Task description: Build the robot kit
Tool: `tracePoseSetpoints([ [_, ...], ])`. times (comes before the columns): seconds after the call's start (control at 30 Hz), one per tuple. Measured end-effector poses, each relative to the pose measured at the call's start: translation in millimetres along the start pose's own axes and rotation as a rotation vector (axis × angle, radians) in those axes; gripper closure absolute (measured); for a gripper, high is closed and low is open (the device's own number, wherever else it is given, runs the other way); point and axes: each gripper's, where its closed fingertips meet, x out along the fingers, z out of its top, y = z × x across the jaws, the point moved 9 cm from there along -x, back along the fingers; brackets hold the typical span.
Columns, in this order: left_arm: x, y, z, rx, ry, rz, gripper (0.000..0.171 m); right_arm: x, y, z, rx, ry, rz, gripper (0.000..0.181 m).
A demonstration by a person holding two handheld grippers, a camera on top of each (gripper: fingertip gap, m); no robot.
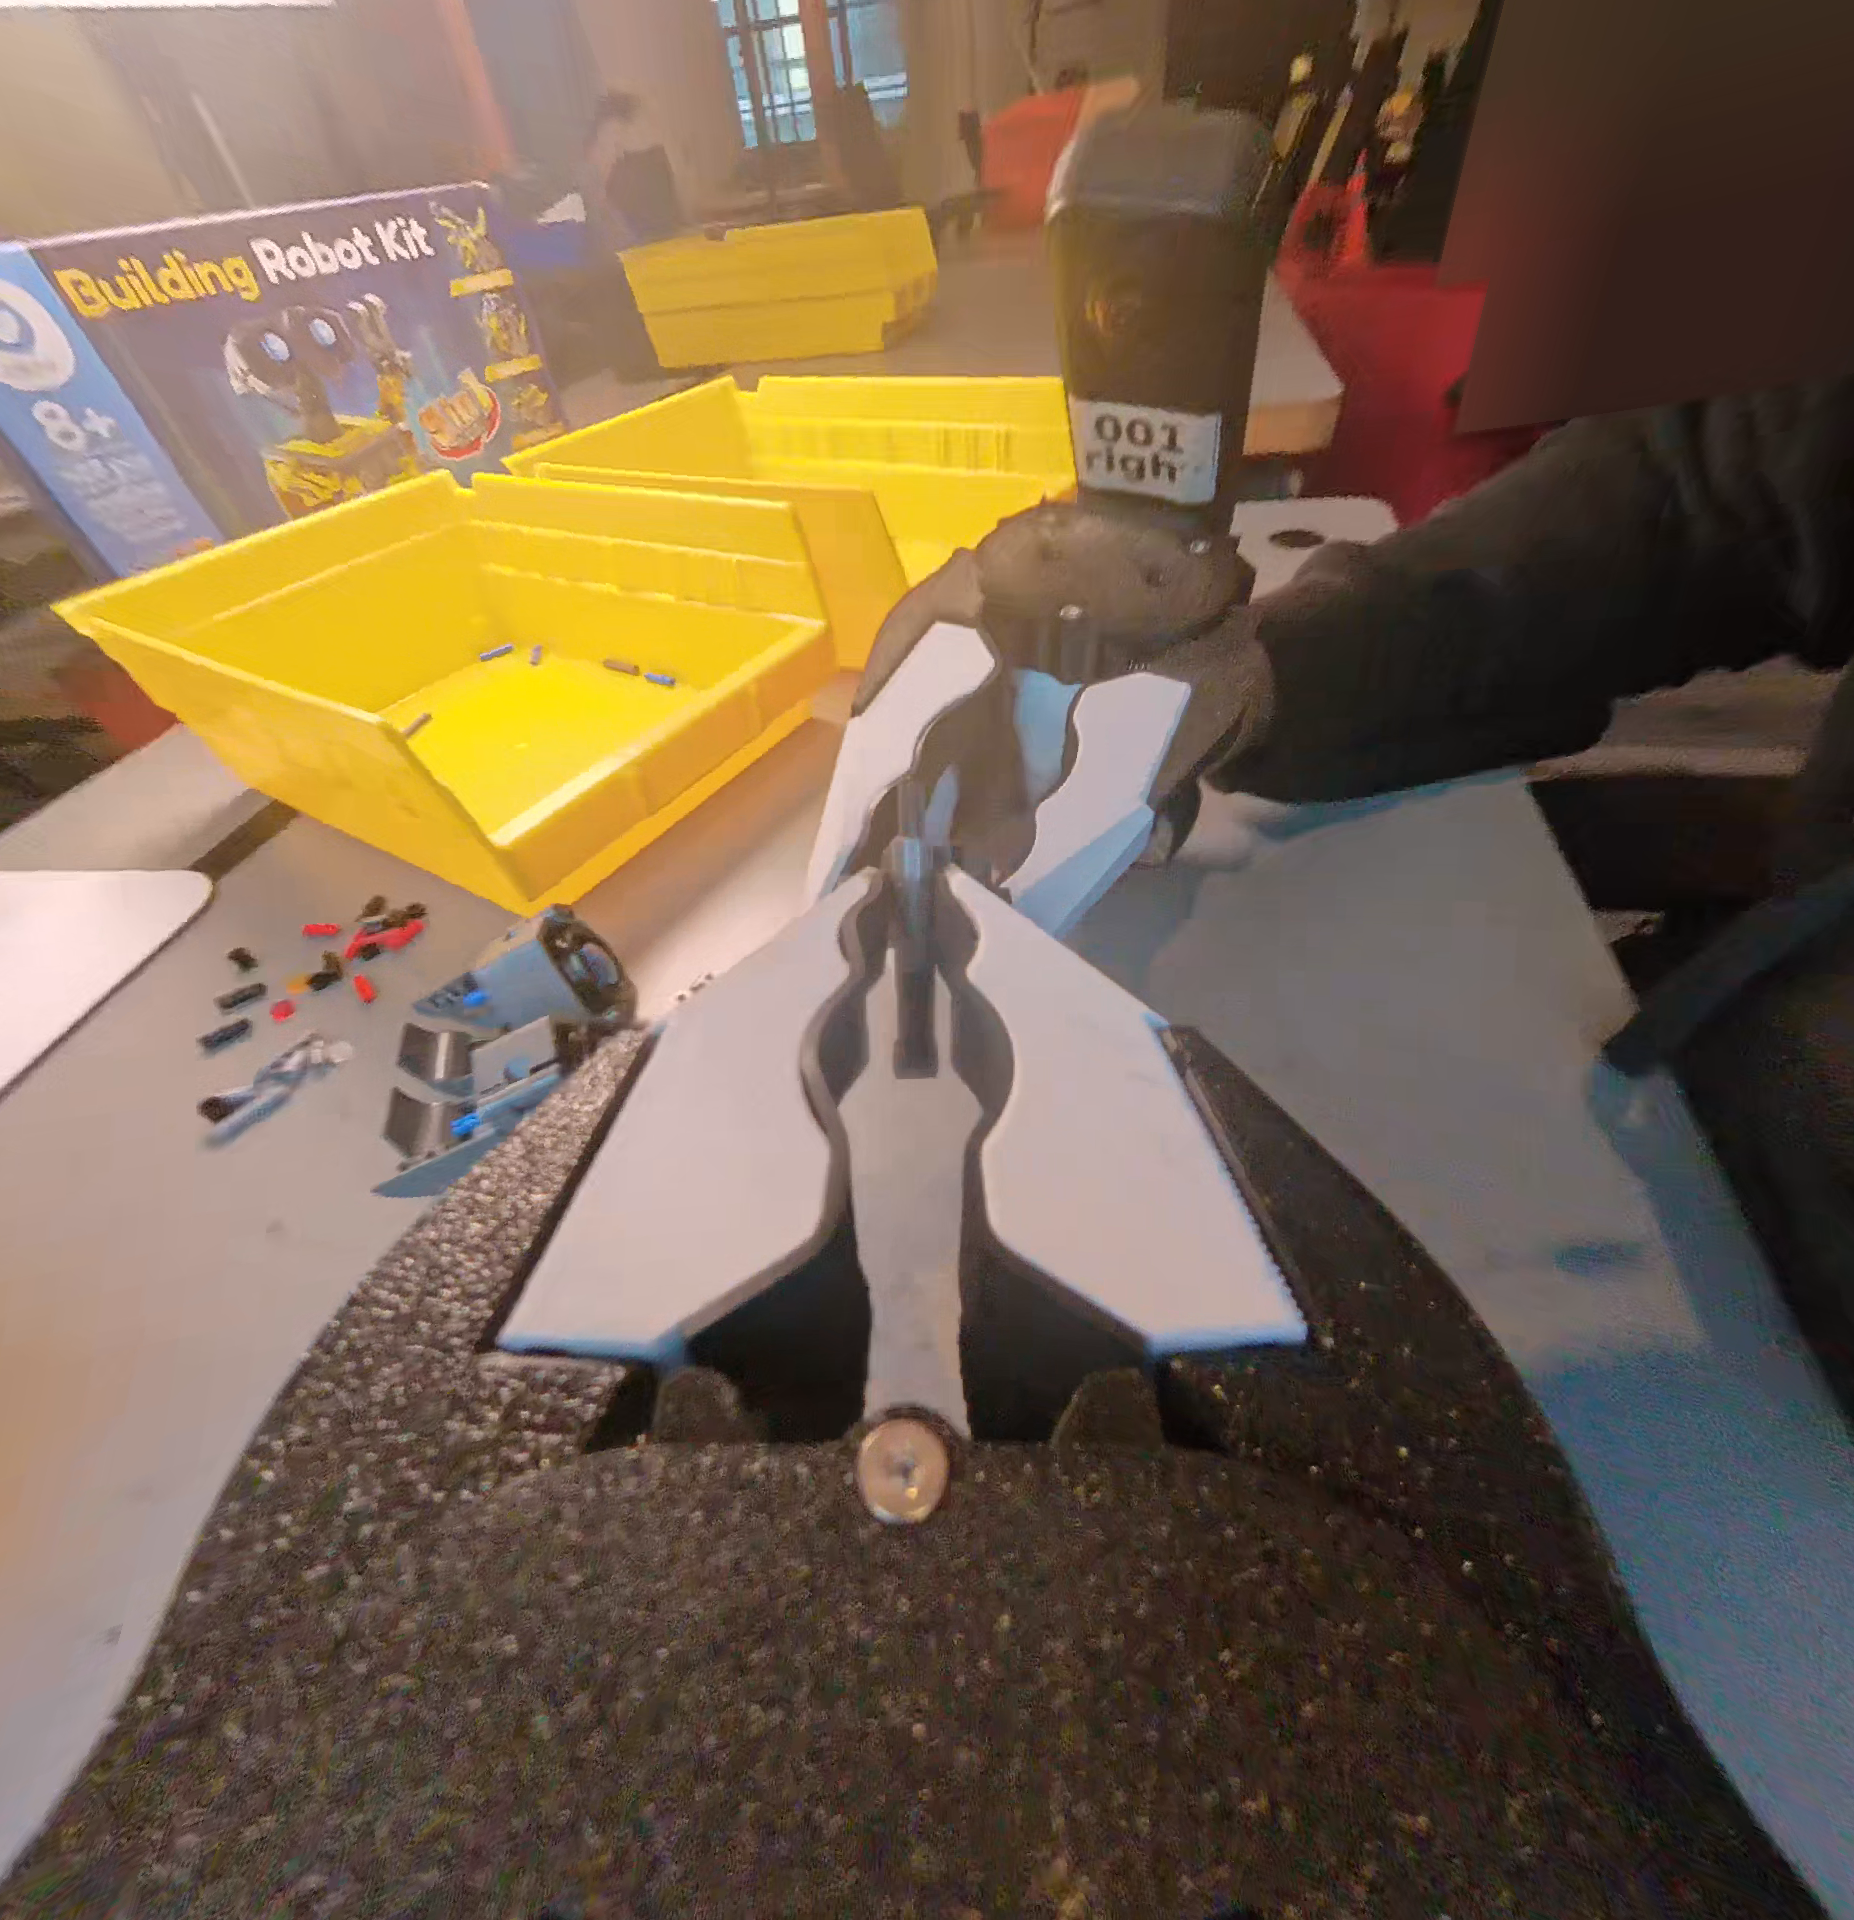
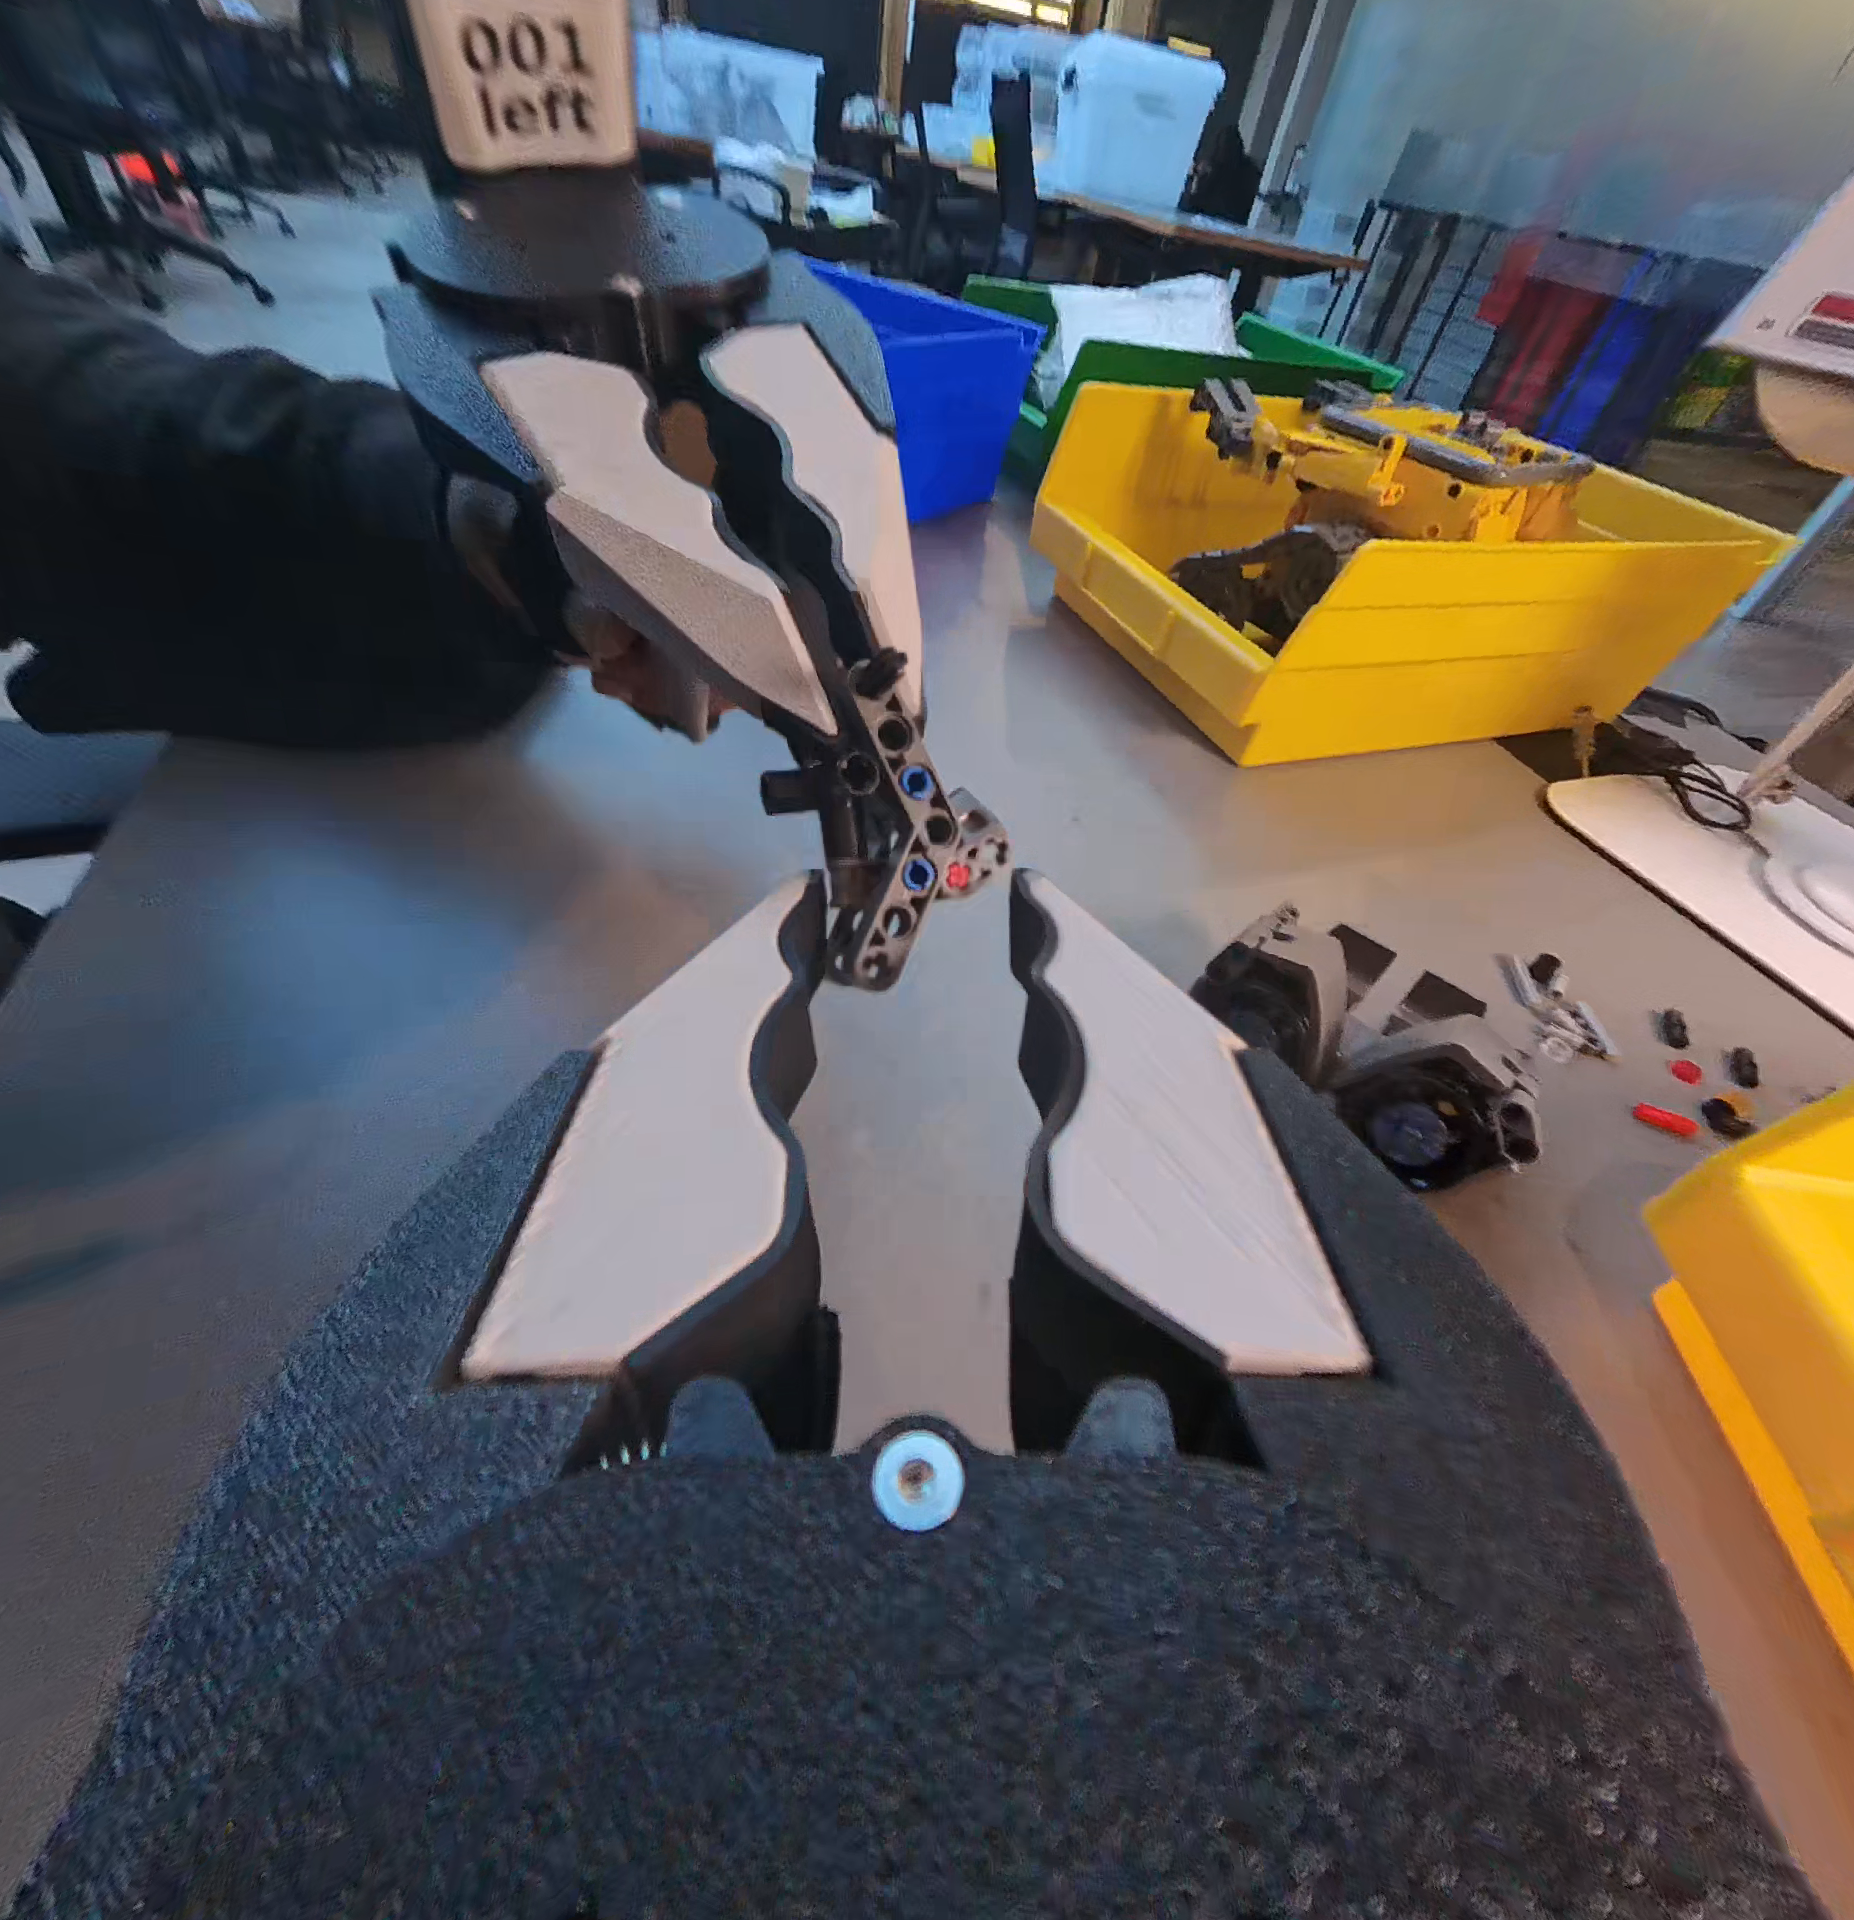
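Grey table (image 2: 1162,727) bears yellow bins (image 1: 466,665), loose small parts (image 1: 310,977), grey motor assembly (image 2: 1370,1049).

Close wrist views facing across table (image 1: 1318,1039)

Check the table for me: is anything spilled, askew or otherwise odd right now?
Small red and black pieces lie scattered loose on the table beside a grey motor assembly tipped on its side, outside the yellow bin. Nothing looks damaged.

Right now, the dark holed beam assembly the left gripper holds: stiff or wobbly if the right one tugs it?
The beam assembly looks like rigid plastic, so probably stiff along each beam. Its pieces join at pins, so it may pivot or pop apart. The left hand-held gripper pinches only its upper end, so it could swing.
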Motion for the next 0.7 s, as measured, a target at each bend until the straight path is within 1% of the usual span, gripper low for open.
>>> tracePoseSetpoints([
  [0.07,-0.6,-1.2,-6.4,0.189,0.081,0.102,0.165,-4.4,-4.3,-2.7,-0.029,0.036,-0.018,0.135],
  [0.1,-0.6,-1.9,-9.9,0.285,0.119,0.152,0.165,-8.1,-6.3,-2.0,-0.042,0.031,-0.03,0.135],
  [0.2,3.7,-7.1,-21.9,0.565,0.22,0.259,0.165,-15.8,-6.1,3.2,-0.088,0.006,-0.046,0.137],
  [0.27,9.1,-11.7,-27.6,0.668,0.247,0.279,0.165,-15.7,-1.3,4.6,-0.099,0.0,-0.025,0.145],
  [0.4,15.9,-16.3,-29.4,0.733,0.249,0.285,0.165,-11.2,4.4,-0.3,-0.116,0.027,-0.017,0.16],
  [0.47,17.6,-18.0,-30.2,0.74,0.25,0.279,0.165,-8.7,7.5,-1.9,-0.146,0.042,-0.019,0.163],
  [0.53,18.4,-18.8,-30.7,0.719,0.243,0.264,0.165,-7.5,10.5,-1.8,-0.188,0.047,-0.035,0.179],
  [0.6,17.9,-17.7,-31.0,0.698,0.238,0.259,0.165,-7.2,12.1,-2.2,-0.225,0.051,-0.052,0.181],
  [0.7,17.2,-15.3,-32.0,0.688,0.237,0.265,0.165,-6.8,13.7,-1.9,-0.226,0.043,-0.051,0.181],
])
